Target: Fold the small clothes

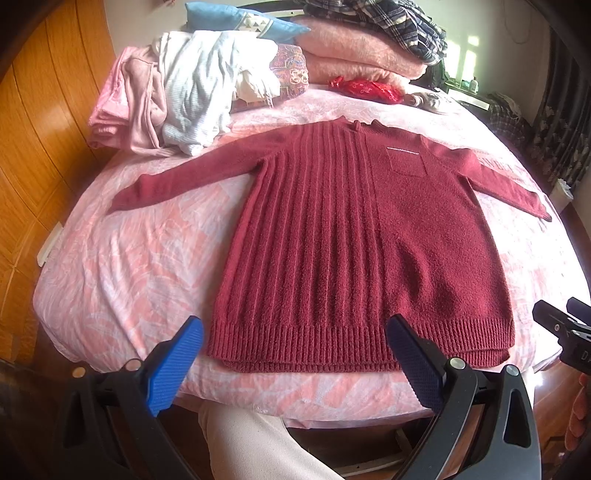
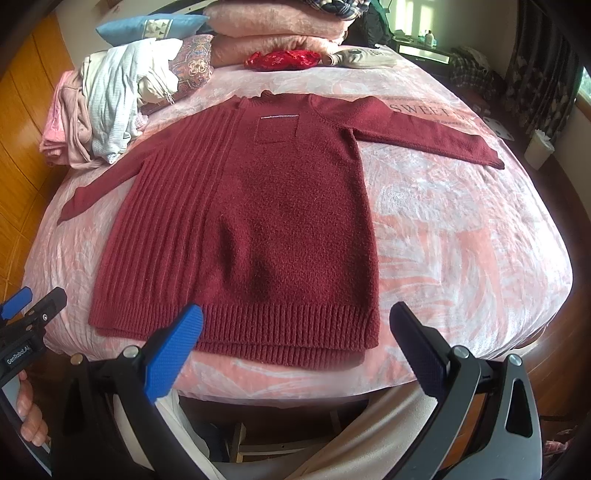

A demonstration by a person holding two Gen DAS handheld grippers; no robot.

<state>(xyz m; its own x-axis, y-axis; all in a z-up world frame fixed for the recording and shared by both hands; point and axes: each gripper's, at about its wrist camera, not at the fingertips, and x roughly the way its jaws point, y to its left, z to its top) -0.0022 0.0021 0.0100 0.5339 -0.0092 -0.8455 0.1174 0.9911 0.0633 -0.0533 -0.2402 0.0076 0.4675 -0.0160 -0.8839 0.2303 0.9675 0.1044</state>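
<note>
A dark red knit sweater (image 1: 354,236) lies flat, front up, on the pink bedspread (image 1: 122,258), sleeves spread to both sides, hem toward me. It also shows in the right wrist view (image 2: 251,221). My left gripper (image 1: 295,336) is open and empty, held just above the hem's near edge. My right gripper (image 2: 295,325) is open and empty, over the hem's right part. Each gripper shows at the edge of the other's view: the right one (image 1: 561,325) and the left one (image 2: 33,306).
A heap of pink and white clothes (image 1: 177,92) lies at the bed's far left. Folded pink blankets (image 1: 362,55), a blue pillow (image 1: 240,22) and a red pouch (image 1: 365,88) lie at the head. Orange wood panels (image 1: 37,147) stand left. A white bin (image 2: 539,147) stands right.
</note>
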